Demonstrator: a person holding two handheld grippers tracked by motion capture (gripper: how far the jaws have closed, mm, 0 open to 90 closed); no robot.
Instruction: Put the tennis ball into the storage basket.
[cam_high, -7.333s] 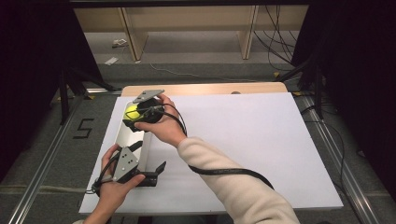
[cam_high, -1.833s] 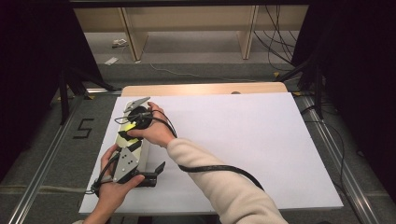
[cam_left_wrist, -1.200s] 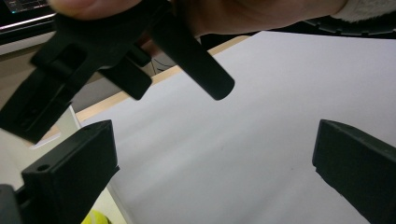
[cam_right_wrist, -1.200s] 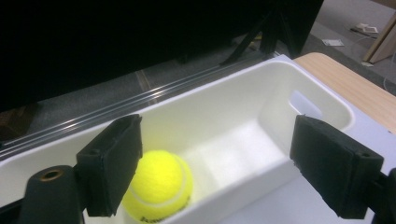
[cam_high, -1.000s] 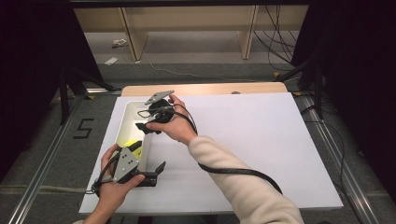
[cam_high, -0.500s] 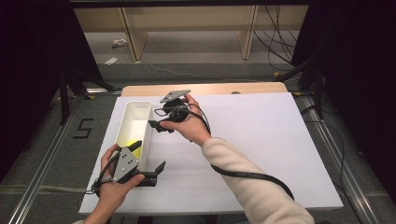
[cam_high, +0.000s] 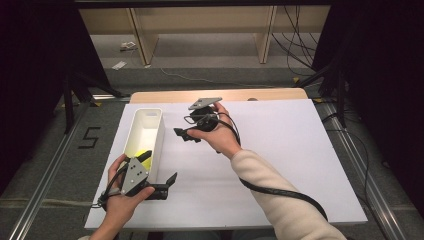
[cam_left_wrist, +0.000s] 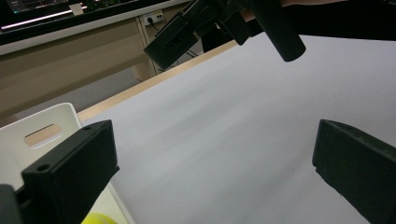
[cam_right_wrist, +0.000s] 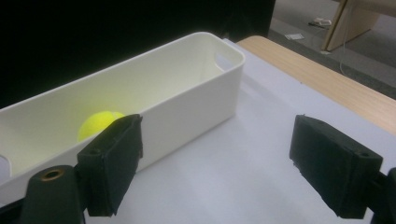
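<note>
Yellow ball (cam_right_wrist: 99, 123) inside white bin (cam_right_wrist: 187, 100), left of right gripper (cam_right_wrist: 217, 163); fingers wide apart, empty.

From the right gripper view, the right gripper (cam_right_wrist: 215, 163) has its 2 black jaws spread wide with nothing between them but white table (cam_right_wrist: 243, 186). Just past the left jaw sits a long white bin (cam_right_wrist: 187, 100), its near wall close to the jaw. A yellow ball (cam_right_wrist: 95, 123) lies inside it, partly hidden behind that jaw. At the bin's far end wall there is a handle slot. A wooden edge (cam_right_wrist: 327, 79) runs beyond the white surface.
</note>
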